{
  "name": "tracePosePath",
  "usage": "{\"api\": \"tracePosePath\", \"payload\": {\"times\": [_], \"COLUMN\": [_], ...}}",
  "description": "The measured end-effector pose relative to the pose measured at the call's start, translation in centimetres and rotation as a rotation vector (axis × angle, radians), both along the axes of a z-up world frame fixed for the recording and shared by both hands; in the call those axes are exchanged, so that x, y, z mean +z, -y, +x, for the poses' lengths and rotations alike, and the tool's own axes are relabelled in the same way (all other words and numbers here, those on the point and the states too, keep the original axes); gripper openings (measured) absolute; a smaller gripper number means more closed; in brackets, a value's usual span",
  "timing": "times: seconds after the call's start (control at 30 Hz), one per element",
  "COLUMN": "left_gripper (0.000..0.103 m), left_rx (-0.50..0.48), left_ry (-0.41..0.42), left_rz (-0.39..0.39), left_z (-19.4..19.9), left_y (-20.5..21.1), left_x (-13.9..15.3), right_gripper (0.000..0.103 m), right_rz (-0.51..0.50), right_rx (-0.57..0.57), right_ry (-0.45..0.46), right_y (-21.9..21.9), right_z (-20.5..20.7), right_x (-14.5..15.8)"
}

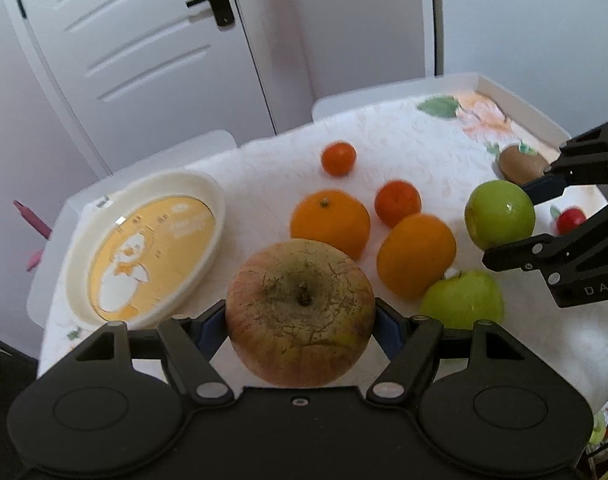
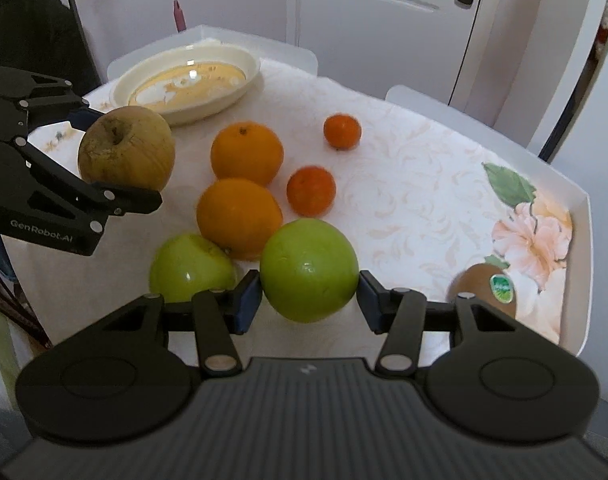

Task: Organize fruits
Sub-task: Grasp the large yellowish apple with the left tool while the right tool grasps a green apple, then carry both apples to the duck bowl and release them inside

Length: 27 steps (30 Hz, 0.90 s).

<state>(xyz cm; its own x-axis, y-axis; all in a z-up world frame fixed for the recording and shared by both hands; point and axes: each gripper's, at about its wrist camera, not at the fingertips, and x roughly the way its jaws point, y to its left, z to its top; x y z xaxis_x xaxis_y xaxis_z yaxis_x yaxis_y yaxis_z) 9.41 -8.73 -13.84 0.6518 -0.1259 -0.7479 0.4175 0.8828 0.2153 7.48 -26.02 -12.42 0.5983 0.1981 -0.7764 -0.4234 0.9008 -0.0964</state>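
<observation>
Your left claw [image 1: 301,322] has its blue pads clamped on both sides of a big russet apple [image 1: 299,312], low in the centre of the left wrist view and lifted off the cloth. Your right claw [image 2: 310,294] grips a green apple [image 2: 308,264] the same way, pads pressed to its flanks, at the centre of the right wrist view. A second green apple [image 2: 189,266] sits on the table [image 2: 424,168] just left of it, touching an orange [image 2: 239,216]. Behind that, another orange [image 2: 247,152] lies close by, and two tangerines stand apart: one [image 2: 311,190] mid-frame, one [image 2: 342,130] further up. A kiwi [image 2: 484,286] with a green sticker rests at the right, partly behind your right claw's finger. A cream plate [image 2: 223,98] with a yellow printed centre sits at the upper left of the right view. In the left view, a small red fruit [image 1: 570,220] peeks out at the far right edge; what it is, you can't tell.
</observation>
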Motion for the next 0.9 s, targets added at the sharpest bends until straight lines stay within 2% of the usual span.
{"api": "tracePosePath", "payload": {"times": [0.3,0.57,0.73,0.9], "left_gripper": [0.077,0.077,0.077,0.077], "left_rx": [0.074,0.141,0.169,0.183], "left_ry": [0.091,0.156,0.166,0.149], "left_rz": [-0.026,-0.032,-0.041,-0.054], "left_z": [0.3,3.3,6.8,10.5], "left_y": [-2.7,-7.0,-9.7,-11.8], "left_x": [5.3,9.0,9.9,9.6], "right_gripper": [0.066,0.066,0.066,0.066], "right_rz": [0.038,0.066,0.098,0.099], "right_rx": [0.019,0.052,0.058,0.088], "right_ry": [0.070,0.124,0.145,0.156], "right_y": [-1.8,-5.9,-8.9,-12.3], "right_z": [0.8,3.6,6.4,9.7], "right_x": [5.6,9.0,10.0,9.7]}}
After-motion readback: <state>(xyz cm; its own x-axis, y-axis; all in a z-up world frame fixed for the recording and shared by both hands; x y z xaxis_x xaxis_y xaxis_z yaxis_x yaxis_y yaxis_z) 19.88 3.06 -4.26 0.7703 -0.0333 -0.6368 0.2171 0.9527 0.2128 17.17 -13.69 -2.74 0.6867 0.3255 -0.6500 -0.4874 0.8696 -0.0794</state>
